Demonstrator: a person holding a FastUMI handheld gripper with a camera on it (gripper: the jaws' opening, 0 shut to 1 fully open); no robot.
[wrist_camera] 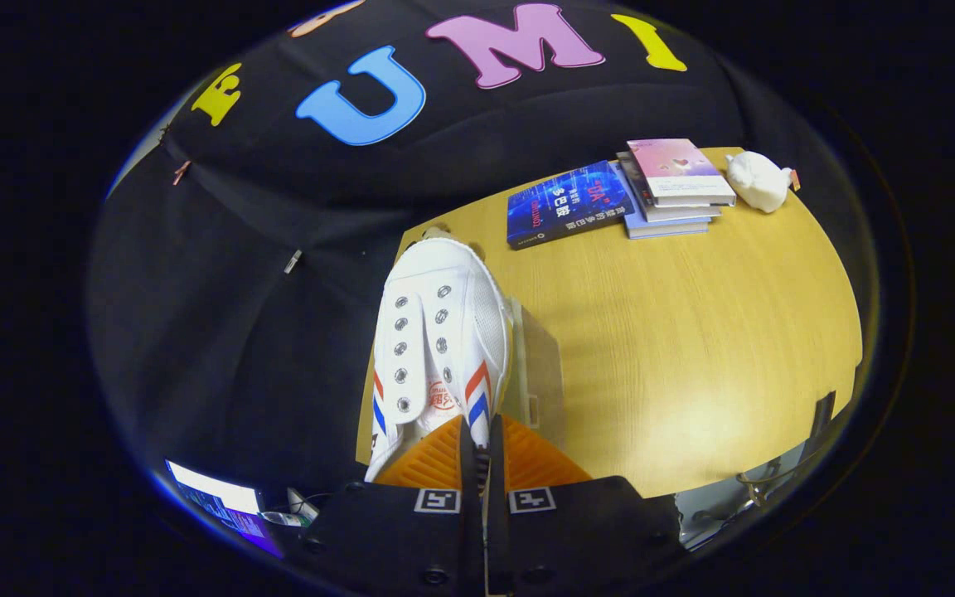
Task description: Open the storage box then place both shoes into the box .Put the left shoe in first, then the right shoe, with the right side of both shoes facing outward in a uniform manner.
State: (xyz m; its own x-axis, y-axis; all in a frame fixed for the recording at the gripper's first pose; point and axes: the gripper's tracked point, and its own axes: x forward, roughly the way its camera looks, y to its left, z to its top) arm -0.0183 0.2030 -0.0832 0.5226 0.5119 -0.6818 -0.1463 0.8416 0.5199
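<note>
Gripper (482,452): located at the bottom centre of the frame. The two fingers are drawn nearly together, with only a narrow slit between them. They pinch the side wall of the shoe at its collar; one finger sits inside the opening and the other against the outer side.

Shoe (442,348): a white canvas sneaker with metal eyelets and no laces visible. It extends from the fingertips upward through the centre of the frame, toe pointing away from the gripper. Red and blue stripes mark both sides near the heel end, and a red printed mark shows on the insole or tongue just ahead of the fingers. The shoe appears lifted above the table, hanging over the table's left edge; whether any part of it touches a surface cannot be determined.

Storage box (531,373): a pale, translucent panel stands just to the right of the shoe, close against it, at centre frame. Its open or closed condition cannot be determined.

Table (693,332): a light wood-grain top occupying the right half of the frame.

Books: a blue book (569,203) lies flat at the upper right of centre, on the far part of the table. Immediately to its right is a stack of books (676,186) with a pink cover on top.

White figurine (758,181): stands beside the stack, on its right, at the far corner of the table.

Screen (216,502): a lit display at the lower left, below table level.
</note>
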